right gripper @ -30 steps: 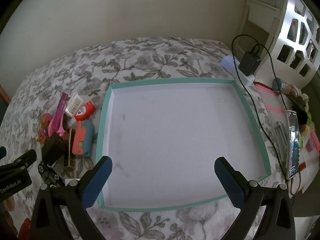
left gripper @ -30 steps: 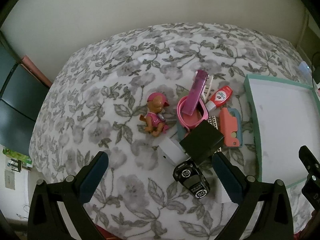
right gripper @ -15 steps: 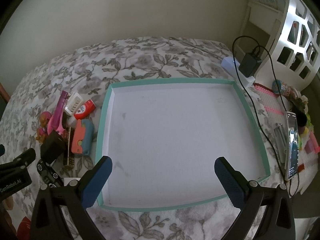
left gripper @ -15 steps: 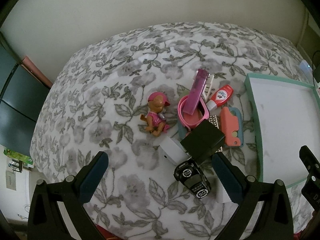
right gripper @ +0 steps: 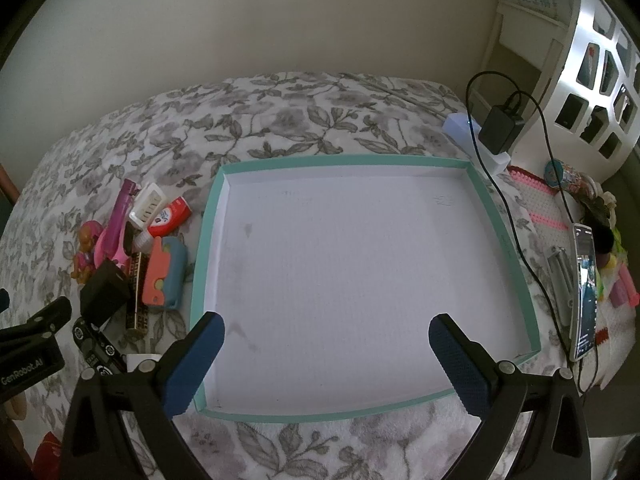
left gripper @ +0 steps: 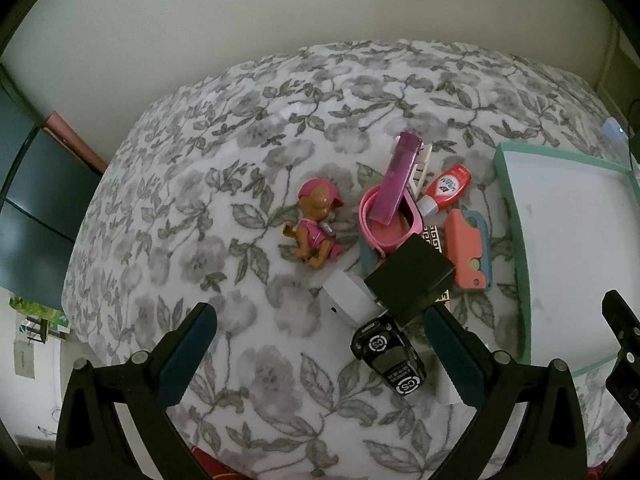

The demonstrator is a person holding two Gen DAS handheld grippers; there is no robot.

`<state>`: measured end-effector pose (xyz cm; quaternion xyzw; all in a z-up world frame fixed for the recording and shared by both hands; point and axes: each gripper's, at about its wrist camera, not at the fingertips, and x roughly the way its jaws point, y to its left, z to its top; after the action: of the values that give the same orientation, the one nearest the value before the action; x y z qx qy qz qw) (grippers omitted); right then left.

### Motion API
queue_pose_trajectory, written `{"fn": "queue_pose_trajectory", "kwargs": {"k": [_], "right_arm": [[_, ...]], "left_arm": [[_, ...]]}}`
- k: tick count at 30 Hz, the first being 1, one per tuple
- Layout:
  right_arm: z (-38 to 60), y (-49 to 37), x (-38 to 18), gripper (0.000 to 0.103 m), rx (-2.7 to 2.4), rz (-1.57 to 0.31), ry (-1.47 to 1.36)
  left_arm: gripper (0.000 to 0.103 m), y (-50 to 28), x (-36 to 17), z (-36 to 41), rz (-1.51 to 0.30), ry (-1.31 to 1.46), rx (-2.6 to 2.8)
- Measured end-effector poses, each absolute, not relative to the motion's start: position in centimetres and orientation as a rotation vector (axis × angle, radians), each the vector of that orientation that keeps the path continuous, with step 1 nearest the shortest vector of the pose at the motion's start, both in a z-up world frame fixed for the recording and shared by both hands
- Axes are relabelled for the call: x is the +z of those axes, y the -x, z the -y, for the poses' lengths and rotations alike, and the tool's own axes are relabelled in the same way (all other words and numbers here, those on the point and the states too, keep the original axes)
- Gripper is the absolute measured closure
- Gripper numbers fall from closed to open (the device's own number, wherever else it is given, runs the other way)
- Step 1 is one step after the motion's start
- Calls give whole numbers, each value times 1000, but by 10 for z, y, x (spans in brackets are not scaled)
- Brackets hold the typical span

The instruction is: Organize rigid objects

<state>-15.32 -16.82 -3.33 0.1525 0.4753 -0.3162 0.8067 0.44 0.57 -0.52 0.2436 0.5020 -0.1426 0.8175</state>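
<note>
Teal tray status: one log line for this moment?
left gripper: open, above pile | right gripper: open, above teal tray | tray: empty | toy car: on bedspread

left gripper (left gripper: pixel 320 330) | eased slightly toward the toy pile (left gripper: pixel 404 236) (barely) | right view unchanged

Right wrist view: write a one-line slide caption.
Open right gripper hovers over the empty teal-rimmed tray on a floral blanket, with the toy pile waiting beside it.

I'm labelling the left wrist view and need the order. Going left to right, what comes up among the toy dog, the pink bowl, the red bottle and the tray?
toy dog → pink bowl → red bottle → tray
</note>
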Motion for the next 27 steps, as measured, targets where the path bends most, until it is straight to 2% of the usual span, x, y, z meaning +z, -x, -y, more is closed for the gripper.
{"fn": "queue_pose_trajectory", "kwargs": {"k": [27], "right_arm": [[161,147,-35,0,-644,-1033,-293]], "left_arm": [[0,-8,-9,-9,-1104,-484,-284]]}}
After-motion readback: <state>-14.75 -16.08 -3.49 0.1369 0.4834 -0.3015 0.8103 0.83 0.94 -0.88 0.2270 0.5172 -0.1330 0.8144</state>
